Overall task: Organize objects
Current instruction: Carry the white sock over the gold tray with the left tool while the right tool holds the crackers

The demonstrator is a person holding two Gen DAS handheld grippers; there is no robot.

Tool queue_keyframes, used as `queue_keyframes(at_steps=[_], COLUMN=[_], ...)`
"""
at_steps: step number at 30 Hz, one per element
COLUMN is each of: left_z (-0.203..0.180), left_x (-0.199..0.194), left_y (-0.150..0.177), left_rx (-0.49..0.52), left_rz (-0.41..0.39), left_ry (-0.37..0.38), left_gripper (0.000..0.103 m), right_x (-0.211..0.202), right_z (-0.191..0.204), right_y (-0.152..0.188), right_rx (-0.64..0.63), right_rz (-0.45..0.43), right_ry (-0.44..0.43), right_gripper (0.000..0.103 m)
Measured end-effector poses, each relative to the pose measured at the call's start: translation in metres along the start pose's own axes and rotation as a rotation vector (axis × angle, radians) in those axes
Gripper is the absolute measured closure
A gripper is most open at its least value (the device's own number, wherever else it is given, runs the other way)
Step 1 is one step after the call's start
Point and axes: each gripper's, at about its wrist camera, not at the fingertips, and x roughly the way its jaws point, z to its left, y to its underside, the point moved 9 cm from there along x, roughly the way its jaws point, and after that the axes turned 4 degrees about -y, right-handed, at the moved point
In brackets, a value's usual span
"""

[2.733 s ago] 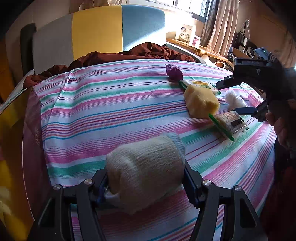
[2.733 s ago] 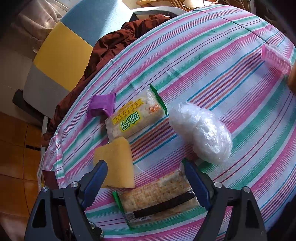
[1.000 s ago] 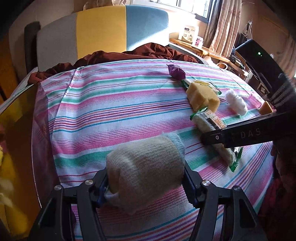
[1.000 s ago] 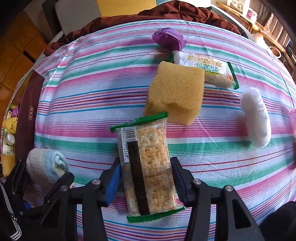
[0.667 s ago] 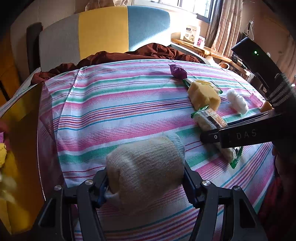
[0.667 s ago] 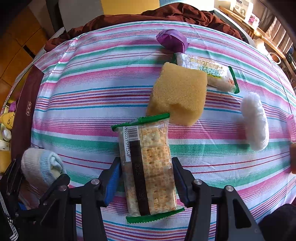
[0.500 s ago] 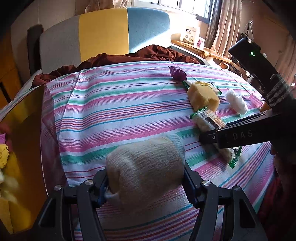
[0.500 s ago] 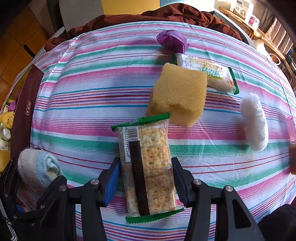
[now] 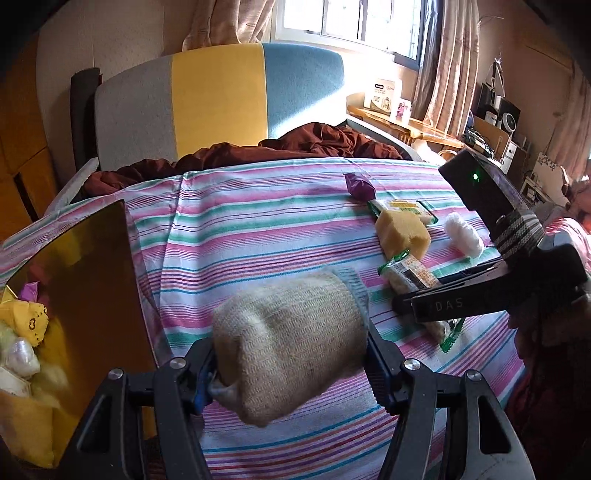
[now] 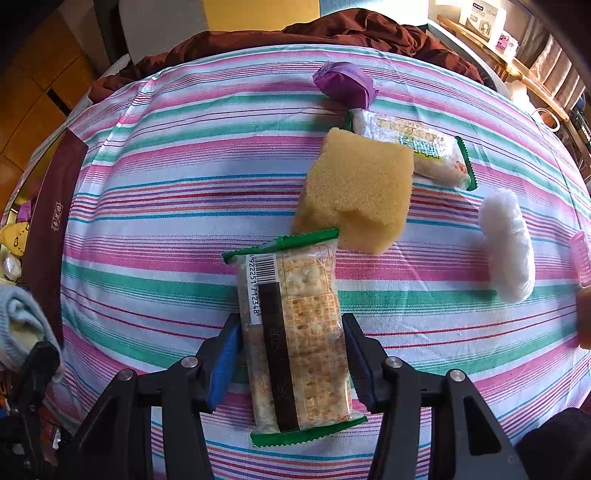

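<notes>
Now | left hand-held gripper (image 9: 290, 363) clamps rolled sock (image 9: 291, 343) | right hand-held gripper (image 10: 291, 356) clamps cracker packet (image 10: 295, 332)

We count two cracker packets (image 10: 295, 332) (image 10: 417, 151), one yellow sponge (image 10: 358, 184), one purple wrapped sweet (image 10: 345, 83), one white plastic wad (image 10: 508, 243), one rolled sock (image 9: 291, 347), one gold box (image 9: 85, 266).

Daylight from the far window (image 9: 347, 18) lights both views brightly and warmly. The striped cloth (image 10: 184, 206) shows short soft shadows beside objects. Fisheye bending and dark vignetting crowd the edges; focus stays sharp.
</notes>
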Motion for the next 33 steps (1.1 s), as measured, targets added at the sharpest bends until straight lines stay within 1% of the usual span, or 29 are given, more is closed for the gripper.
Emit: queue_keyframes(at_steps=[1, 6, 9, 13, 17, 19, 22, 25, 30, 33], left_z=[0.004, 0.026, 0.045, 0.085, 0.142, 0.172, 0.209, 0.239, 0.278, 0.291], left_x=[-0.003, -0.016, -0.023, -0.031, -0.029, -0.023, -0.008, 0.008, 0.033, 0.046], left_y=[-0.002, -0.009, -0.013, -0.014, -0.009, -0.004, 0.005, 0.008, 0.008, 0.007], left_rx=[-0.010, -0.059, -0.095, -0.146, -0.244, -0.282, -0.348, -0.397, -0.414, -0.420], left_rz=[-0.003, -0.020, -0.026, -0.023, 0.010, 0.042, 0.103, 0.145, 0.182, 0.194], left_ry=[-0.001, -0.014, -0.029, -0.071, -0.127, -0.167, -0.186, -0.213, -0.300, -0.330], left_gripper=[0.037, 0.037, 0.037, 0.037, 0.037, 0.037, 0.037, 0.037, 0.037, 0.036], right_x=[-0.003, -0.004, -0.003, -0.001, -0.002, -0.002, -0.002, -0.002, -0.002, -0.002], right_z=[-0.006, -0.005, -0.007, -0.005, -0.006, -0.005, -0.005, -0.005, -0.006, -0.006], right_y=[0.003, 0.003, 0.006, 0.005, 0.005, 0.005, 0.005, 0.005, 0.006, 0.005], right_rx=[0.000, -0.003, -0.008, -0.018, -0.020, -0.020, -0.020, -0.020, -0.020, -0.020], right_rz=[0.000, -0.001, -0.002, -0.003, -0.004, -0.004, -0.004, -0.004, -0.004, -0.004], right_ry=[0.000, 0.003, 0.010, 0.021, 0.023, 0.024, 0.024, 0.024, 0.023, 0.024], right_gripper=[0.049, 0.049, 0.049, 0.049, 0.049, 0.049, 0.049, 0.049, 0.049, 0.049])
